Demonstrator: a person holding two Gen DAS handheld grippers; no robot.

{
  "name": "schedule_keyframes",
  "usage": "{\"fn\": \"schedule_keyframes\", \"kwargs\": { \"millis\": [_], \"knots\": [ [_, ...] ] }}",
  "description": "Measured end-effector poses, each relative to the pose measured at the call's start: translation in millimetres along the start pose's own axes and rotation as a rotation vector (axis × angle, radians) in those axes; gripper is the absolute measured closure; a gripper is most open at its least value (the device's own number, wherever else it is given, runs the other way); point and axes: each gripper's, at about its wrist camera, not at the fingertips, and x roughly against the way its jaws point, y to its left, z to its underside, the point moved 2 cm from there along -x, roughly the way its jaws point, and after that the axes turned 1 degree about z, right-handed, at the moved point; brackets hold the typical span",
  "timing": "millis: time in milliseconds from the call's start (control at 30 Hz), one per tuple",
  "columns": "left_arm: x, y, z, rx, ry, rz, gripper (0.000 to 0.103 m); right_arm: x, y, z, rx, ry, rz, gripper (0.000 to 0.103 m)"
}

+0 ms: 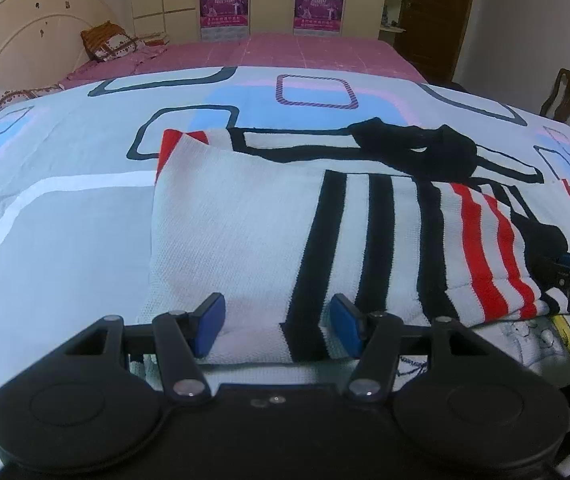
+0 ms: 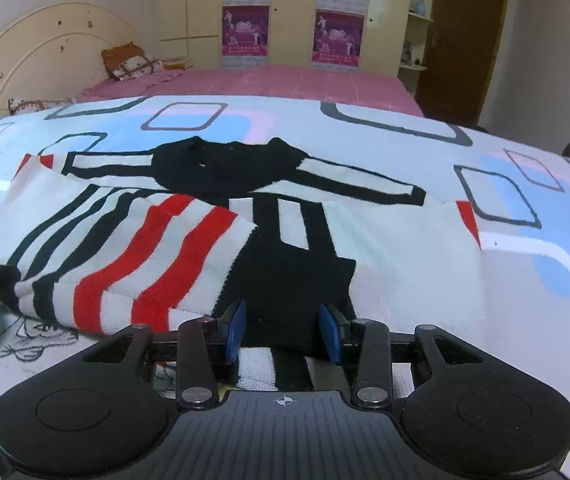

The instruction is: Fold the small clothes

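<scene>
- Striped sweater (image 1: 245,220) lies on bed (image 1: 65,220), one sleeve folded across its front.
- Left gripper (image 1: 276,326): released, jaws apart over the hem.
- Right gripper (image 2: 281,330): released, straddling the black panel.

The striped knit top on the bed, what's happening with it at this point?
A person with a gripper in each hand is folding a striped knit top spread on a patterned bedspread. One side is already folded inward, its red-striped sleeve lying across the middle. The left gripper and right gripper both sit at the near hem with jaws apart; neither visibly pinches the fabric.
</scene>
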Motion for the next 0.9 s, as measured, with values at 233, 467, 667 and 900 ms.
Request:
{"fn": "schedule_keyframes", "kwargs": {
  "millis": [233, 467, 667, 900],
  "knots": [
    [-0.6, -5.5, 1.4, -0.014, -0.009, -0.031, 0.044, 0.1, -0.5, 1.3, 0.022, -0.006, -0.015, 0.064],
    [-1.3, -17.7, -3.5, -0.041, 0.014, -0.12, 0.04, -1.6, -4.6, -3.5, 0.056, 0.016, -0.059, 0.061],
    [20.4, -25.6, -4.8, -0.021, 0.004, -0.167, 0.039, 16.5, -14.3, -11.1, 0.025, 0.014, -0.117, 0.061],
    [62.4, -50.1, 10.0, -0.048, -0.022, -0.128, 0.038, 59.0, -15.4, -0.3, 0.011, -0.02, -0.192, 0.061]
  ]
}}
